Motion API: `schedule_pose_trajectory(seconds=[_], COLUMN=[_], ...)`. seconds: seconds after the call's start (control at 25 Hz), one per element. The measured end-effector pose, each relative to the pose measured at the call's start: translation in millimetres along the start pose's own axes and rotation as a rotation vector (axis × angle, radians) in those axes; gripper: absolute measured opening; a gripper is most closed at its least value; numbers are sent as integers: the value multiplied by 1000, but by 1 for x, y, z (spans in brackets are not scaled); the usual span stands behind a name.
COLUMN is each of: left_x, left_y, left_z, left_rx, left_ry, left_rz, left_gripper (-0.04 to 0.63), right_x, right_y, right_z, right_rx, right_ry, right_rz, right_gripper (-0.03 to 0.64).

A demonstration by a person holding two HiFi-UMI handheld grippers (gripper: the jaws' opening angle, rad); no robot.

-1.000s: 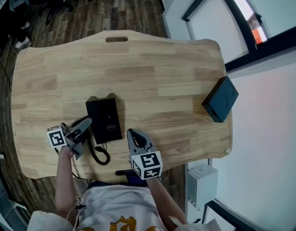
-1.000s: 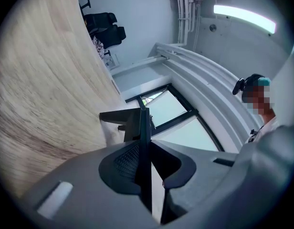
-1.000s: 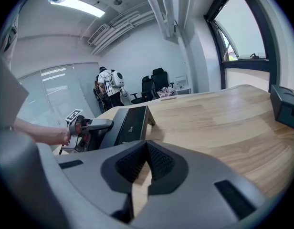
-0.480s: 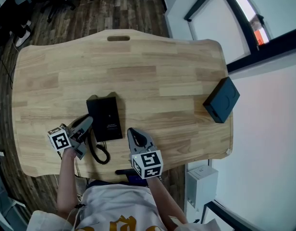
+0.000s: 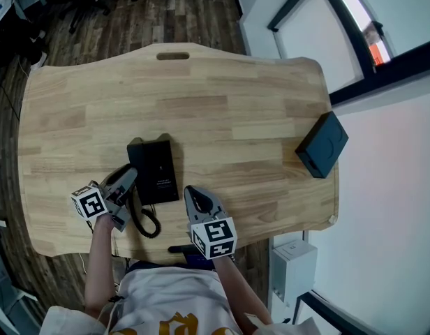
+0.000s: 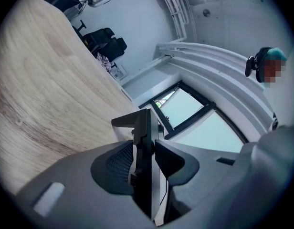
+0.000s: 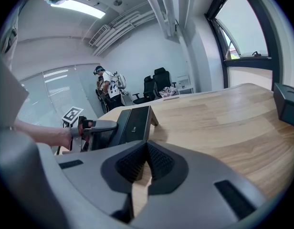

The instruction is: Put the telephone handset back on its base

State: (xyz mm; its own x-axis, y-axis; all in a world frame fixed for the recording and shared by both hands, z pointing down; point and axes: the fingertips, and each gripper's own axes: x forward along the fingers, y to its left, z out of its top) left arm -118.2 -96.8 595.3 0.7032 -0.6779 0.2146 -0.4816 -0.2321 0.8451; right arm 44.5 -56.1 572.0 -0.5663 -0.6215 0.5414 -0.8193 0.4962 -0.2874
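The black plastic telephone handset (image 5: 135, 160) sits on the left side of its flat black base (image 5: 160, 173), at the lower left of the wooden tabletop (image 5: 236, 103). The left gripper (image 5: 125, 178) has just been opening its jaws, and the handset is between them. I think it should back away slowly without bumping it. The right gripper (image 5: 192, 192) has its jaws pressed together.

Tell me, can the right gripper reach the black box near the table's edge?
Probably yes. Only bare table lies between the right gripper and the black box, and its fingers are shut with nothing in them. It sits far off, though.
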Motion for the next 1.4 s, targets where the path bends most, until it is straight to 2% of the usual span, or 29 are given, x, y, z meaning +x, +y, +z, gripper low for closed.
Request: schedule_pose_trajectory(seconds=[0.16, 0.32, 0.44, 0.56, 0.68, 0.88, 0.96, 1.12, 1.32, 1.4], left_x=[0, 0, -3, -16, -25, -39, -44, -53, -66, -72], left_y=[1, -1, -1, 4, -6, -35, -48, -71, -90, -99], left_z=[2, 11, 21, 28, 34, 35, 33, 29, 30, 29], left_rx=[17, 28, 41, 176, 318, 542, 594, 645, 737, 758], left_ry=[-12, -69, -114, -156, -161, -147, -145, -156, -192, -214], left_rz=[9, 3, 52, 154, 209, 271, 277, 278, 343, 357], left_gripper=[124, 124, 124, 124, 113, 15, 3, 3, 3, 3], right_x=[0, 0, 0, -2, -3, -7, -11, -21, -34, -40], right_y=[3, 3, 4, 5, 6, 19, 24, 31, 37, 42], right_z=[0, 2, 6, 11, 18, 33, 37, 45, 63, 68], right_rx=[-4, -9, -14, -25, -42, -108, -123, -149, -199, -189], right_ry=[-2, -4, -13, -25, -41, -81, -96, -137, -214, -246], right_rz=[7, 1, -5, -11, -22, -35, -38, -61, -137, -129], right_gripper=[6, 6, 6, 6, 6, 6, 6, 6, 6, 6])
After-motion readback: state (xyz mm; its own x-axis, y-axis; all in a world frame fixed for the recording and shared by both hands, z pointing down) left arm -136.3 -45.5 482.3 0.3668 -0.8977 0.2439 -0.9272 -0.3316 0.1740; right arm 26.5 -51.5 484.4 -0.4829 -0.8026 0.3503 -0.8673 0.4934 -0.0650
